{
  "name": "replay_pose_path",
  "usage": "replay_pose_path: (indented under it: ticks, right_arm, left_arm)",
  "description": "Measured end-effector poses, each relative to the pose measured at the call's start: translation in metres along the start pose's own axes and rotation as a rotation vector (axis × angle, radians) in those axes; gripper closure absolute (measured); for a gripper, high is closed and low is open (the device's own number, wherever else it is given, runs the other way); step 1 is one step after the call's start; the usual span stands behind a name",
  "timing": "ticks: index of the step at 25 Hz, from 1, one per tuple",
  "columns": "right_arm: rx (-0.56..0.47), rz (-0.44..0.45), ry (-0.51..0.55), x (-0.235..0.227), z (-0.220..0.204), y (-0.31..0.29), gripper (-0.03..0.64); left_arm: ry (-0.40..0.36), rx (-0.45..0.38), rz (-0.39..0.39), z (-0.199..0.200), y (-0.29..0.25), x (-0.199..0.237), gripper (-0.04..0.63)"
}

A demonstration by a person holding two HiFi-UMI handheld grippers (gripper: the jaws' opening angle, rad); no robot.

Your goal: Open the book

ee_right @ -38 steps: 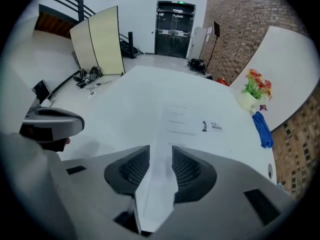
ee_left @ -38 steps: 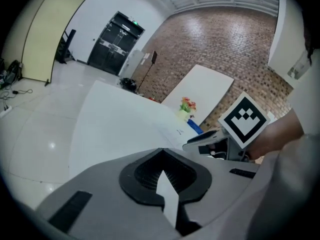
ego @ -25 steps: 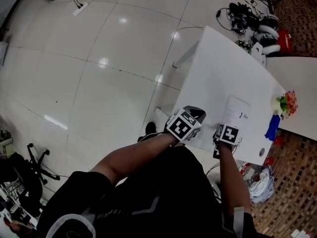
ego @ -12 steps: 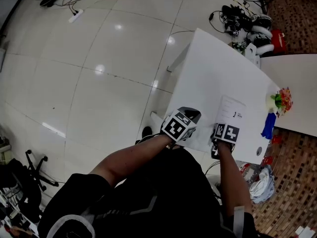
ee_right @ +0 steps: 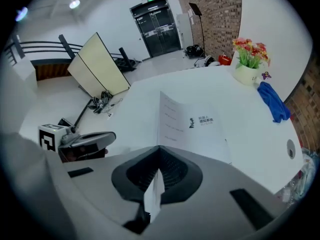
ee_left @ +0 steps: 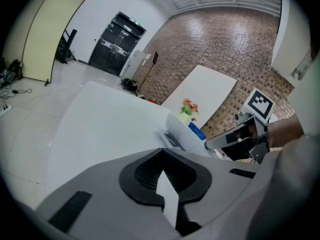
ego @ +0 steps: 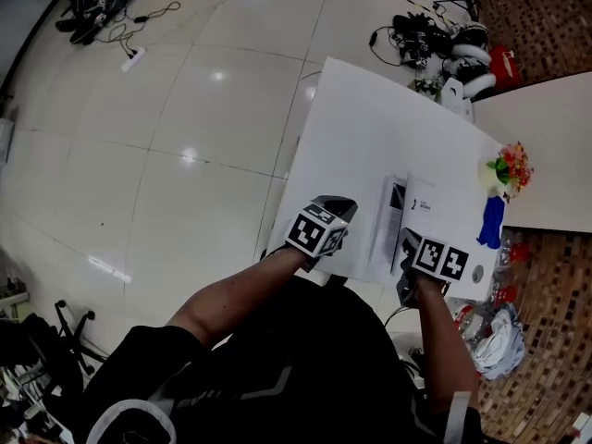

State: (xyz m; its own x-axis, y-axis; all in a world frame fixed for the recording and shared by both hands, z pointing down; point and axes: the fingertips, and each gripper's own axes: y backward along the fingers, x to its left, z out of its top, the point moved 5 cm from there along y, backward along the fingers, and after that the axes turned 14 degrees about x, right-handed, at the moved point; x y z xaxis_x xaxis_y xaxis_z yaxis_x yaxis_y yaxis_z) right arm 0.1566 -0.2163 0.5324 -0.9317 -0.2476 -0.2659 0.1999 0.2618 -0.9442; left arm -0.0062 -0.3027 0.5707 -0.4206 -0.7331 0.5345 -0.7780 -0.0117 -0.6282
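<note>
A thin white book (ego: 423,209) lies on the white table (ego: 370,128) near its front edge. Its cover (ego: 384,225) stands lifted to the left, and a printed first page (ee_right: 197,126) shows. My right gripper (ego: 407,244) has just been closing and is now shut on the cover's lower edge (ee_right: 159,134), which runs edge-on into the jaws (ee_right: 159,151). My left gripper (ego: 339,207) hovers over the table's near left edge, beside the book; its jaws (ee_left: 162,151) look closed together with nothing held. In the left gripper view, the right gripper (ee_left: 240,136) and book (ee_left: 186,134) lie to the right.
A small pot of flowers (ego: 504,169) and a blue cloth (ego: 488,220) sit at the table's right edge. A second white table (ego: 546,146) adjoins on the right. Cables and gear (ego: 435,40) lie on the floor beyond the far corner.
The right gripper closed at the book's near edge and rose, pulling the cover up from flat. The left gripper shifted slightly along the table's near edge.
</note>
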Motion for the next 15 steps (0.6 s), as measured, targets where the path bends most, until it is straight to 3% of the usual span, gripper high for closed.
replay_pose_path:
  ticks: [5,15]
  right_arm:
    - [-0.077,0.059,-0.017,-0.052,0.004,0.055,0.618]
    - [-0.143,0.148,-0.176,-0.237,-0.009,0.102,0.618]
  left_arm:
    - [-0.010,0.005,0.022,0.023,-0.025,-0.038,0.600]
    - [-0.084,0.054,0.056,0.054,-0.099,-0.124,0.600]
